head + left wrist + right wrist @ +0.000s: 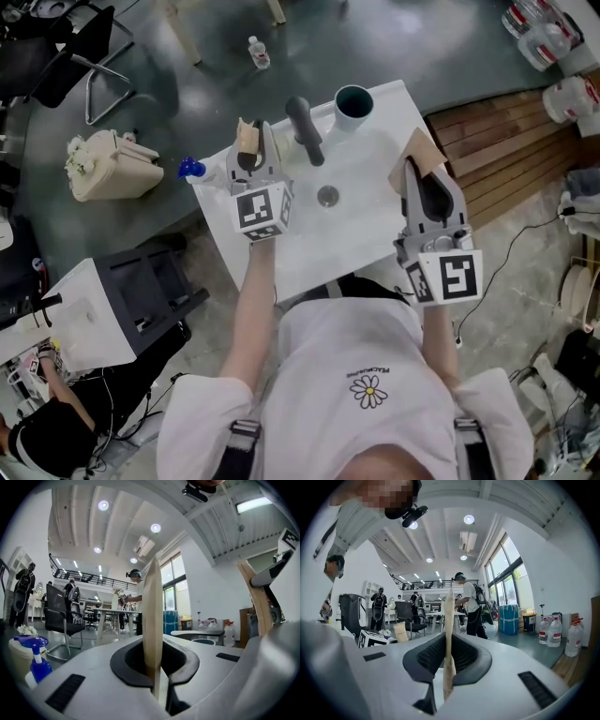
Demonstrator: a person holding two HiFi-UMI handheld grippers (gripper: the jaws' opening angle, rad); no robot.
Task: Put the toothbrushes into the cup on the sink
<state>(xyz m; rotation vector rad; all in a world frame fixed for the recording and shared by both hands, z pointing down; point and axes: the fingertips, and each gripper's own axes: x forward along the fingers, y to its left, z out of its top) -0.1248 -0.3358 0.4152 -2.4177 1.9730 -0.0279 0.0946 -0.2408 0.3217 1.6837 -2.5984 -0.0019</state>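
A white sink (281, 262) with a dark faucet (306, 129) stands in front of me, and a teal-lined cup (353, 101) sits on its far rim. My left gripper (248, 142) hovers over the sink's left side, left of the faucet, shut on a flat tan toothbrush pack (247, 137). That pack (152, 616) stands upright between the left gripper's (155, 667) jaws, and the cup (204, 641) is ahead to the right. My right gripper (421, 167) is at the sink's right edge, shut on a second tan pack (418, 148), which stands edge-on as a cream strip (449, 634) in the right gripper (447, 667).
A blue spray bottle (190, 169) stands at the sink's left corner. On the floor are a cream bag (108, 167), a small water bottle (258, 52), a black chair (80, 47) and water jugs (544, 33). Wooden decking (506, 141) lies to the right. People stand farther back (471, 604).
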